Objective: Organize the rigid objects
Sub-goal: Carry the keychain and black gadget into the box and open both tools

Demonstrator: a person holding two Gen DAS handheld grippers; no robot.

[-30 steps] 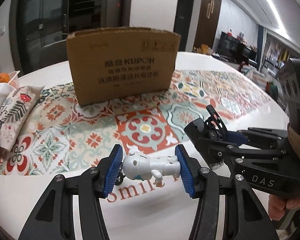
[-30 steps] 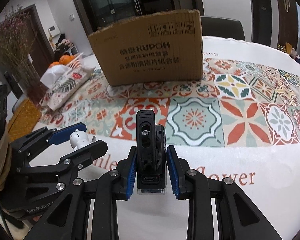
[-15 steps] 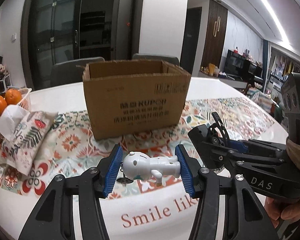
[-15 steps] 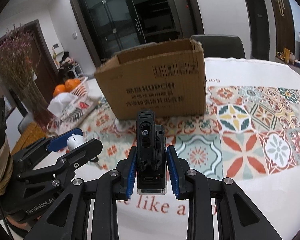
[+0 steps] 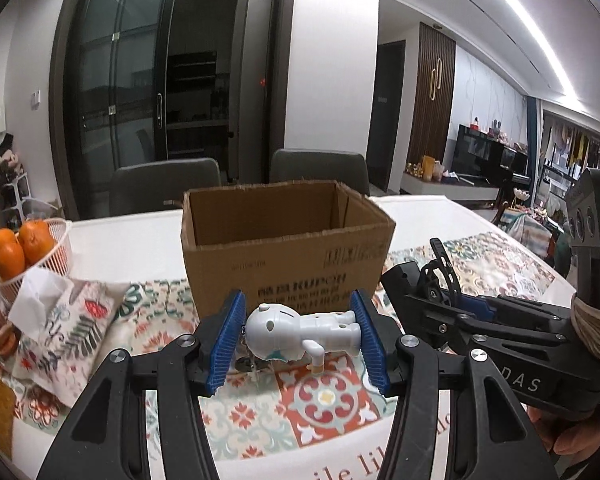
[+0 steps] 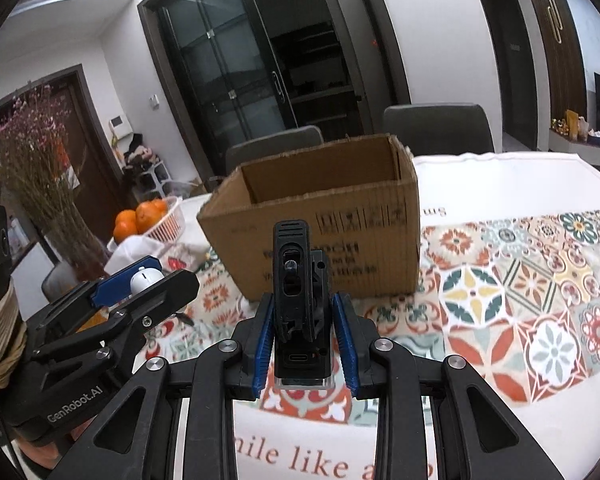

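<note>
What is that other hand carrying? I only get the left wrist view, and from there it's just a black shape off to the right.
Observer: A slim black device, standing upright between the right hand's blue fingers, which press on both of its sides.
Operator: Any clue what sort of device it is?
Observer: I can't name it, but a small oval port shows low on its near face.
Operator: Is there anything further left that my view cuts off?
Observer: A tall bunch of dried pink flowers, left of the basket of oranges.
</note>
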